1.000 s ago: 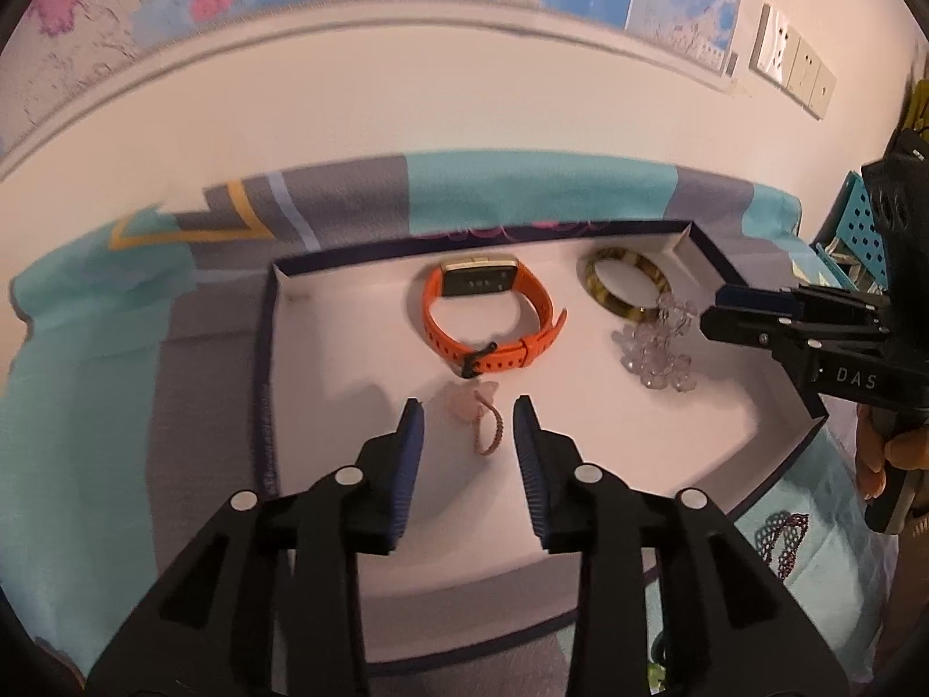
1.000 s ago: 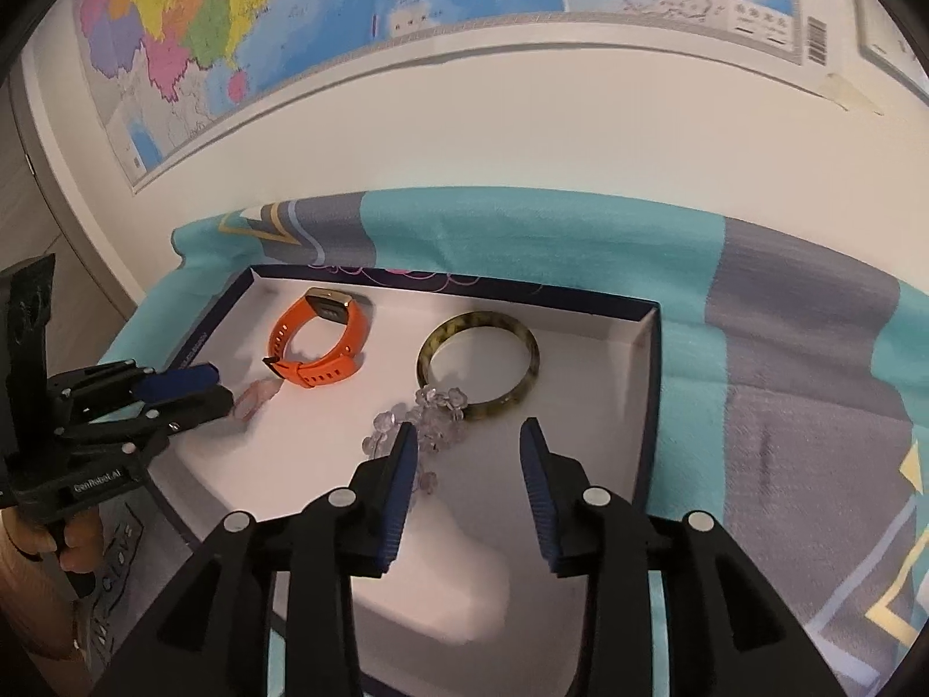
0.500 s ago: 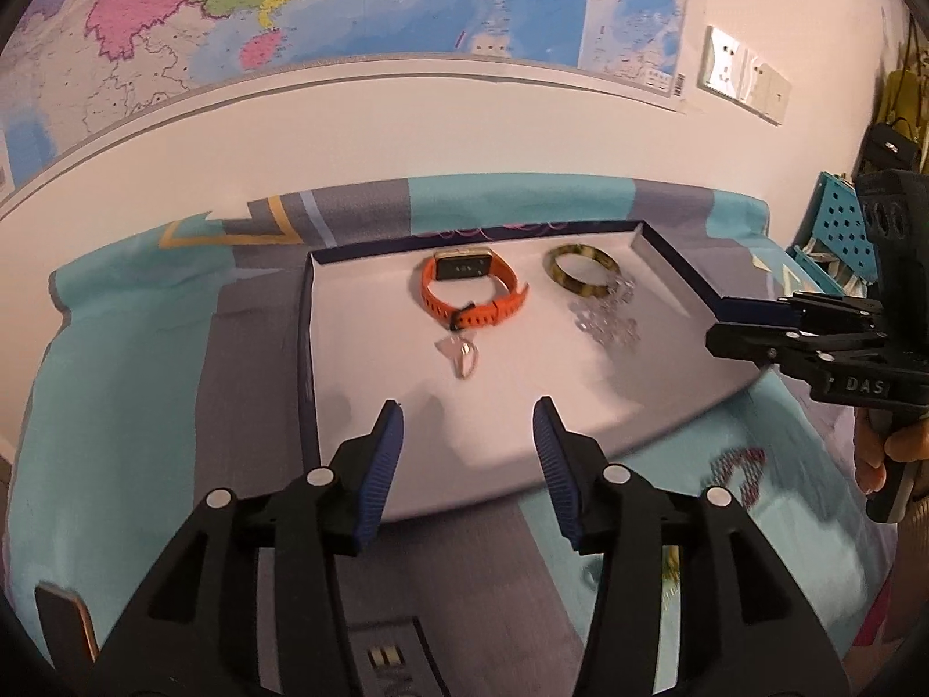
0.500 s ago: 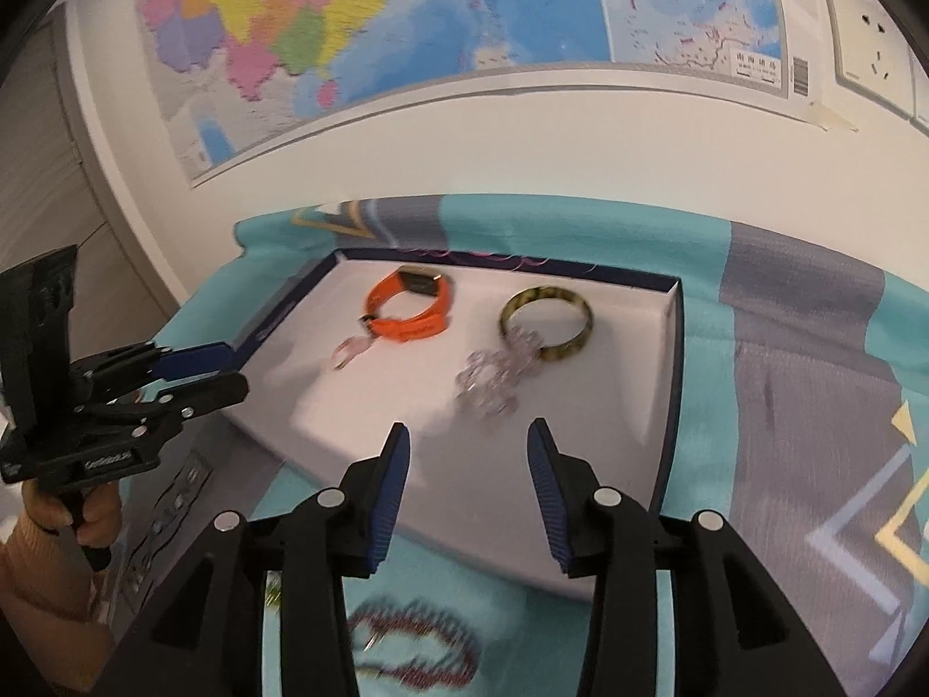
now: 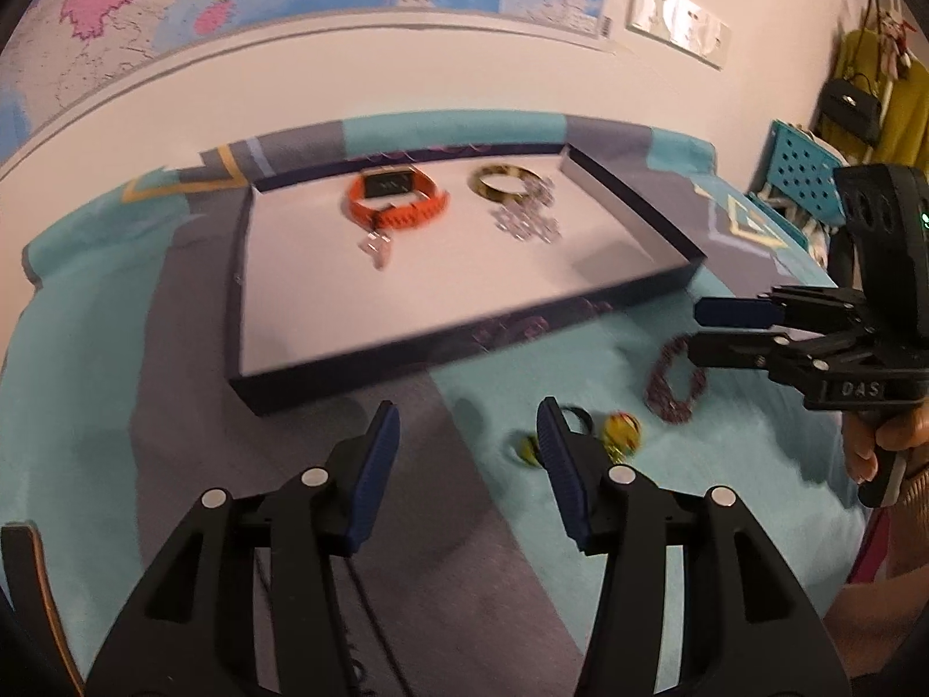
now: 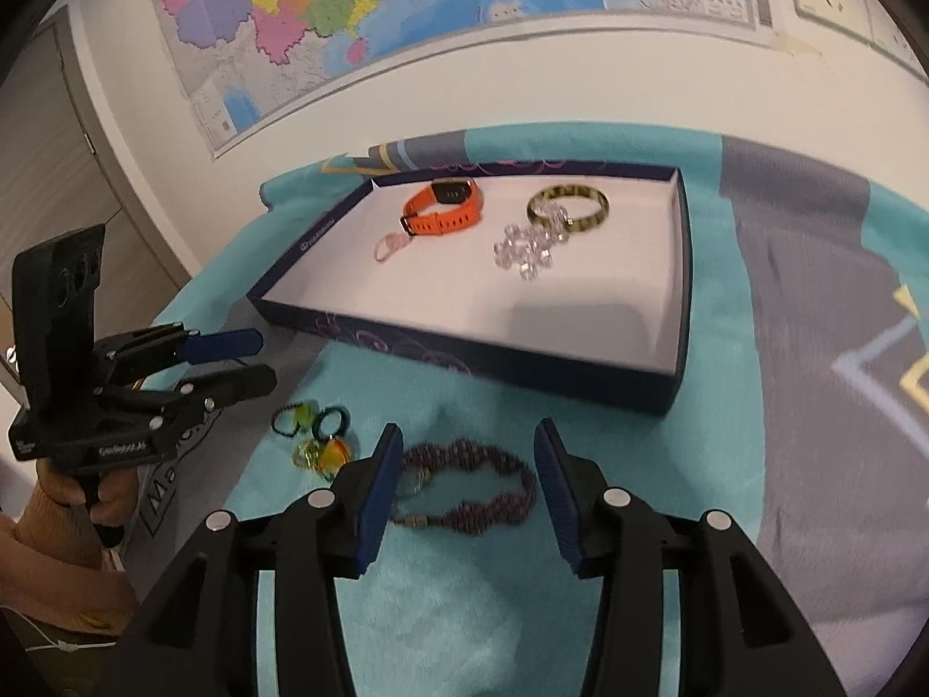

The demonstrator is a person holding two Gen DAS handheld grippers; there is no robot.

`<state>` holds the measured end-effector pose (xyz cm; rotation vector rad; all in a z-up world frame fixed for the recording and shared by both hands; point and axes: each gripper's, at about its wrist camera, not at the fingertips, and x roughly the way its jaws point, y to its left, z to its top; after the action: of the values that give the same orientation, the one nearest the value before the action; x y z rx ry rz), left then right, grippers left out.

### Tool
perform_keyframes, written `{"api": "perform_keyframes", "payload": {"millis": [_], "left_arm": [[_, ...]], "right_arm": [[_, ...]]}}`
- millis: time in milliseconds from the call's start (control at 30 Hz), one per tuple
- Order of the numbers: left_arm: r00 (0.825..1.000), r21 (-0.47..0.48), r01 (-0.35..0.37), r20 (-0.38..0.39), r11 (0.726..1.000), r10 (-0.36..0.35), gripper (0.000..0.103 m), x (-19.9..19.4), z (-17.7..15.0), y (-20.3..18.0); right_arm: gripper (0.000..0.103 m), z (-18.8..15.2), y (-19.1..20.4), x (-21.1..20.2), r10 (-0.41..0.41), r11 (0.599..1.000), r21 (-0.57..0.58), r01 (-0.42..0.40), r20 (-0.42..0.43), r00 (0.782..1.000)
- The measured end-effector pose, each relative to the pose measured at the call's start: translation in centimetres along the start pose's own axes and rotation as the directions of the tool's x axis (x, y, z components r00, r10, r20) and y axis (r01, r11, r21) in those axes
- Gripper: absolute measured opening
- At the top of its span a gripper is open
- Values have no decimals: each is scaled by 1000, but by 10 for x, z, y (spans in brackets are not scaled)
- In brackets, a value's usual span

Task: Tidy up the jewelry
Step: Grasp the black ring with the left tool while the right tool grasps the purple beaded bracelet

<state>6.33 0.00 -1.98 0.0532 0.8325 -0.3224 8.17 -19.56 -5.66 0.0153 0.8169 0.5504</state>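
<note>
— Both have pulled back out of the tray (image 5: 464, 342). The left tool (image 5: 467, 435) is empty, jaws apart; the rings (image 5: 621, 430) lie just right of its right finger.

— And the right tool (image 6: 467, 459) is empty and still opening, the purple bracelet (image 6: 464, 488) on the worktop straight ahead between its fingers. Four pieces already lie in the tray; I'd say these come next.

Home room: wall map (image 6: 406, 17), hung coat (image 5: 897, 99).
</note>
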Motion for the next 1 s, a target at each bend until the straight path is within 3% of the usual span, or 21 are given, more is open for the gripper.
{"api": "perform_keyframes", "payload": {"millis": [167, 333, 400, 533, 700, 1000], "left_arm": [[1000, 22, -2, -21, 1000, 3, 49, 7, -5, -9], [999, 6, -19, -46, 1000, 19, 49, 17, -4, -8], [999, 2, -25, -48, 1000, 26, 51, 18, -3, -7], [997, -4, -45, -56, 999, 44, 51, 17, -4, -3], [995, -23, -77, -72, 997, 76, 47, 14, -8, 6], [997, -53, -79, -31, 995, 77, 47, -1, -8, 17]], "right_arm": [[45, -4, 2, -1, 12, 1000, 27, -12, 8, 1000], [43, 3, 37, 4, 43, 996, -82, -42, 10, 999], [33, 6, 51, 12, 71, 989, -126, -72, -11, 997], [31, 9, 63, 39, 108, 983, -140, -119, -81, 991], [17, 4, 72, 47, 137, 978, -143, -153, -119, 983], [18, -16, 95, 36, 187, 953, -210, -218, -161, 969]]}}
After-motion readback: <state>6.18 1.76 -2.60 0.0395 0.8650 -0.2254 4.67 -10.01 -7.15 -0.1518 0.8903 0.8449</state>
